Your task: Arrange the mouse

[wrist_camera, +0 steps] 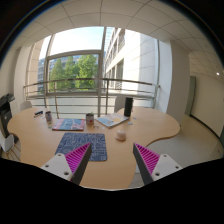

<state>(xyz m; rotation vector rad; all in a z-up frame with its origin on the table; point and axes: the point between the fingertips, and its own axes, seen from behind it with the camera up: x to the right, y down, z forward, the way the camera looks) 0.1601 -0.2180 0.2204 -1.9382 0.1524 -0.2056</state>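
The mouse (121,136) lay on the bare wooden table (40,150), just right of a patterned mouse mat (81,146) and beyond the gripper (113,160). The fingers stood open and empty, well short of it. Farther off sat a cup (89,119), a book (68,125) to its left, and a dark monitor (128,105) before the window (75,68).

Mouse (121,136) too small to make out details; mousepad (79,146) near edge hidden behind fingers (78,160).
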